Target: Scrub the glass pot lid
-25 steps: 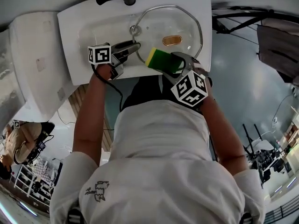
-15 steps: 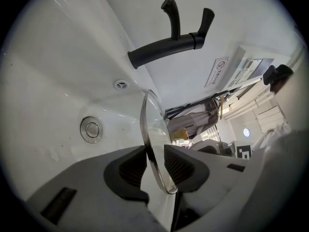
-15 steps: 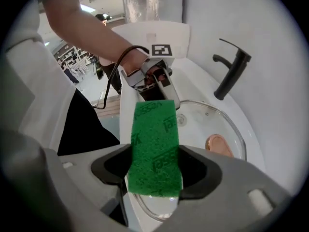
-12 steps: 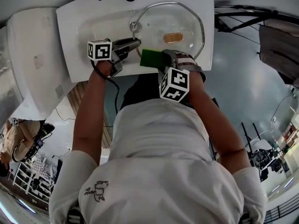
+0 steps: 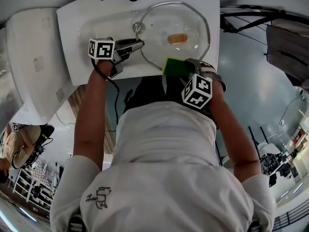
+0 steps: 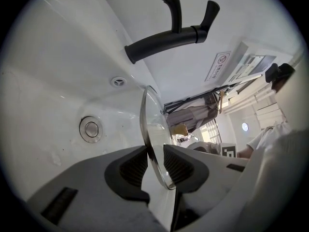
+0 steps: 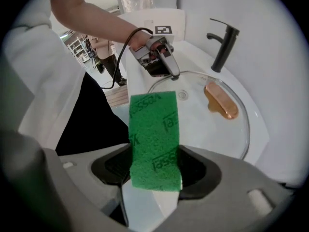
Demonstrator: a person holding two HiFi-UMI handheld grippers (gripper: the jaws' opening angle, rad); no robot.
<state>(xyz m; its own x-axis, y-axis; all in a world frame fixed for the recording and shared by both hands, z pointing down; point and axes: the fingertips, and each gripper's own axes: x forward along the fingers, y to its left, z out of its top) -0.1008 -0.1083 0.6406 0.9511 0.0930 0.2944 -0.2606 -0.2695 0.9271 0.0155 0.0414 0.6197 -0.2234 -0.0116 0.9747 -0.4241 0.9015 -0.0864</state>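
Glass pot lid (image 5: 186, 18): left tool (image 5: 141, 44) has just been closing, now clamps its rim. Right tool (image 5: 180, 66) pinches the green sponge (image 5: 170, 65) near that rim. Scrubbing apparently not yet begun.

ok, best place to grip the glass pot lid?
Likely the metal rim at its left edge, from the left, one jaw per face: the glass pot lid is thin there, and its handle stays free for the sponge. The left hand-held gripper has just closed on it there.

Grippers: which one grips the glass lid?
The left gripper: its jaws have just been closing and now pinch the rim of the glass lid over the sink. The right gripper clamps a green sponge instead.
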